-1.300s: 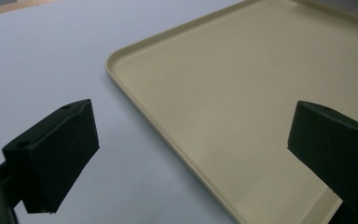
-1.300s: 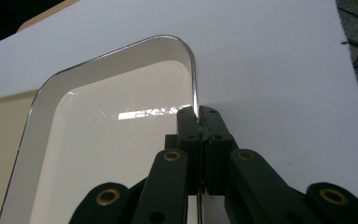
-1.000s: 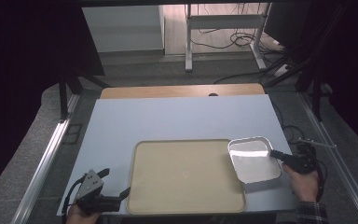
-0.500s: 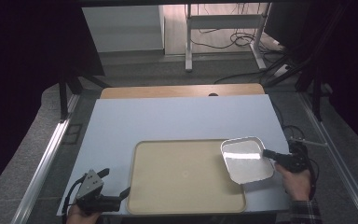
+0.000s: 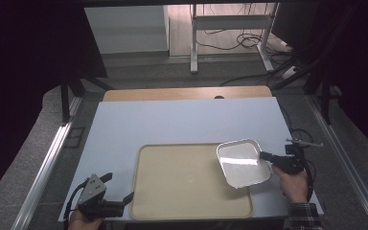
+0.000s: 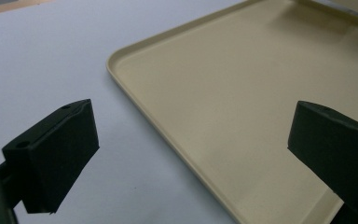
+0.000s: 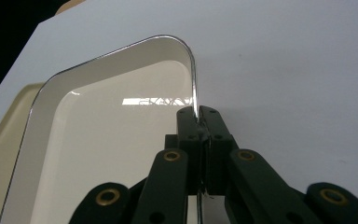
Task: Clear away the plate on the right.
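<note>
From my station I see the right gripper (image 5: 264, 155) clamped on the rim of the shallow white enamel dish with a dark edge (image 5: 242, 163); in the right gripper view its two black jaws are pressed together on the thin wall of that dish (image 7: 107, 140), near a rounded corner. The dish hangs partly over the large beige plastic tray (image 5: 187, 184), covering the tray's corner at about two o'clock and jutting out past its edge over the pale blue table top (image 5: 182, 122). My right hand (image 5: 294, 184) sits at four o'clock from the dish. The left gripper (image 5: 124, 199) rests at the tray's eight o'clock corner, jaws wide apart and holding nothing, one over the table, the other over the tray (image 6: 242, 93).
</note>
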A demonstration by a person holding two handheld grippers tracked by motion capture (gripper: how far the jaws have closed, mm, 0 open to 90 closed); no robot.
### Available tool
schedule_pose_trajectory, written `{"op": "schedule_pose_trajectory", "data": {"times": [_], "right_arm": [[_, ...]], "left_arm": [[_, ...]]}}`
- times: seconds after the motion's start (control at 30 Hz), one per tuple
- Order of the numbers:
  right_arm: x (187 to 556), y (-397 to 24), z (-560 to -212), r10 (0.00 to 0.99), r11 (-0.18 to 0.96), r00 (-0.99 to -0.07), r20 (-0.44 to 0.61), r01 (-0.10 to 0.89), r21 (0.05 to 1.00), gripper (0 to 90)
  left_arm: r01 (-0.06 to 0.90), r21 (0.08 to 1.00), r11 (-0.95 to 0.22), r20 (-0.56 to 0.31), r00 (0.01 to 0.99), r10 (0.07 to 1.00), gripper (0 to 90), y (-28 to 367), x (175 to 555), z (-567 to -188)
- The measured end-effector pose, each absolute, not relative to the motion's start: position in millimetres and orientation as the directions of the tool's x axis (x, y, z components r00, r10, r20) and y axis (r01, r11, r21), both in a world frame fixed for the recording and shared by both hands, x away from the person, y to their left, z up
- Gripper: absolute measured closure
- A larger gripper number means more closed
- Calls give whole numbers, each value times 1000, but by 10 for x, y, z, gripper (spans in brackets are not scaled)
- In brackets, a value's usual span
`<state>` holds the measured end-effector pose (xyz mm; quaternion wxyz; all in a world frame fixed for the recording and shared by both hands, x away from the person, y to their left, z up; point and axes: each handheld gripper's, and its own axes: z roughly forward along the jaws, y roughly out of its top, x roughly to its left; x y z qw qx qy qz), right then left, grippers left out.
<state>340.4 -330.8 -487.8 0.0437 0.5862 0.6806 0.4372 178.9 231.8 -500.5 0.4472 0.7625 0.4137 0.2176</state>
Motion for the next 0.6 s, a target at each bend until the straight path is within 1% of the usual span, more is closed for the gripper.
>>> {"op": "schedule_pose_trajectory", "data": {"times": [0.27, 0.6], "right_arm": [[3467, -3085, -4886, 819, -53, -336, 465, 762, 645, 885], [3536, -2679, -4950, 803, 10, -386, 455, 772, 636, 886]], "left_arm": [[436, 862, -258, -38, 563, 826, 13, 2317, 1789, -5005], [434, 863, -258, -37, 563, 825, 13, 2319, 1787, -5005]]}}
